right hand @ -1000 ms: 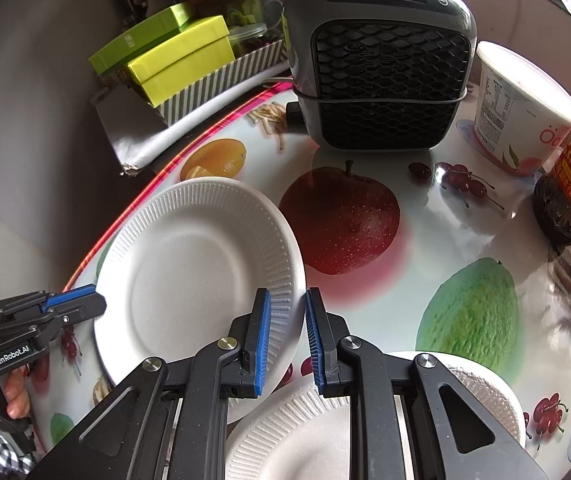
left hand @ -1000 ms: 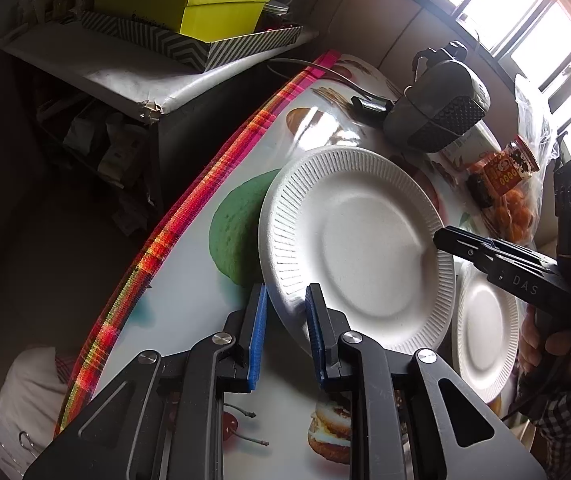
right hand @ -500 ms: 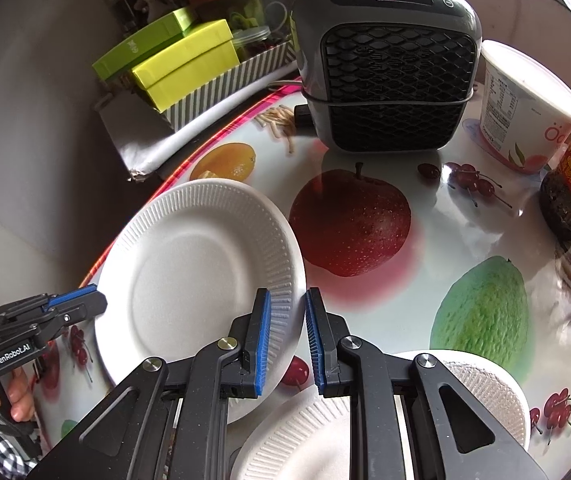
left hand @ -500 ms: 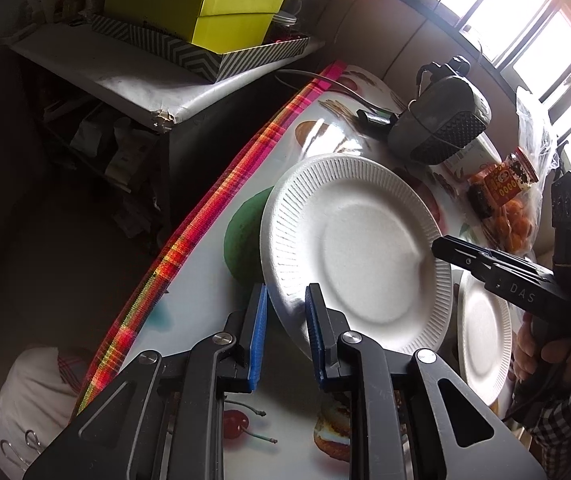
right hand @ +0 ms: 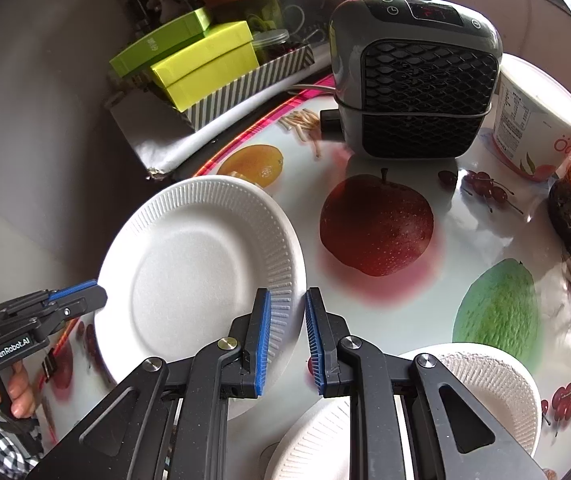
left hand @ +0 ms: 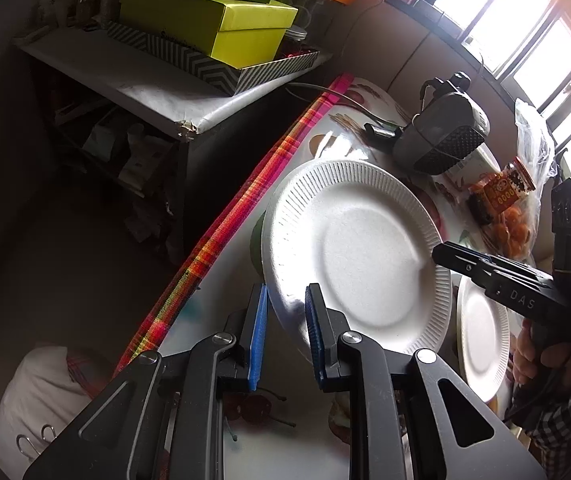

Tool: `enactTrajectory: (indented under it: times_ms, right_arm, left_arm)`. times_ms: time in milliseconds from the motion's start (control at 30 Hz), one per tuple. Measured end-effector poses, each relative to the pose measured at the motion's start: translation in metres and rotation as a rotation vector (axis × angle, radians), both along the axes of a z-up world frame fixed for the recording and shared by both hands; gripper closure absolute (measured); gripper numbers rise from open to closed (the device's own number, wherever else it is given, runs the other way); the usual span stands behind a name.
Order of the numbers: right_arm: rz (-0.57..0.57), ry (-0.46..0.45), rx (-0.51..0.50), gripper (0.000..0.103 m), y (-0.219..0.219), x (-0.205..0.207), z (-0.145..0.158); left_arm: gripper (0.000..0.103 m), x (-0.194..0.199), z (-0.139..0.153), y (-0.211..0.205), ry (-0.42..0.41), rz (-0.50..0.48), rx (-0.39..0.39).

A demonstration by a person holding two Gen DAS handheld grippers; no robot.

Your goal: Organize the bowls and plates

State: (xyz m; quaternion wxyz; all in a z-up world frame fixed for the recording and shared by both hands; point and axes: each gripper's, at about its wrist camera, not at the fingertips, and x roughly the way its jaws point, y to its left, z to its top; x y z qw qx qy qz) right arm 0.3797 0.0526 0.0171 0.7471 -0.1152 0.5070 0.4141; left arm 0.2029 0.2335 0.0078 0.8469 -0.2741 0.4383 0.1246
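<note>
1. Left claw (left hand: 285, 336) is clamped on the near rim of the large paper plate (left hand: 357, 256), which is tilted up off the worktop (right hand: 365, 320) near its striped edge.
2. Right claw (right hand: 288, 344) has its jaws nearly closed with nothing clearly pinched; the same plate's rim lies just beside its left pad, whether touching I cannot tell.
3. That plate looks very light, thin and bendy, so I judge it will flex or crease if squeezed hard; the ribbed rim is the stiffest place to hold.
4. Matte white pressed paper, round, fluted border, smooth shallow centre.
5. A second, smaller plate (left hand: 481, 332) lies flat beyond; a ribbed paper bowl (right hand: 481, 384) sits near the right claw on the glossy fruit-print cloth.
</note>
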Motion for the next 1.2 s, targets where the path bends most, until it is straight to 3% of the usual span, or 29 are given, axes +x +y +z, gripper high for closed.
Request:
enactTrajectory:
  times_ms: [633,1200]
  right_arm:
    - [-0.026,-0.041,0.028,0.086,-0.032,-0.052,0.036]
    - [-0.088,-0.04,0.038,0.086,-0.087,-0.104,0.045]
  left_arm:
    - [0.083,-0.043,0.023,-0.015,-0.046,-0.042,0.014]
    - [0.083,-0.073,0.031,-0.047,-0.064,-0.12,0.019]
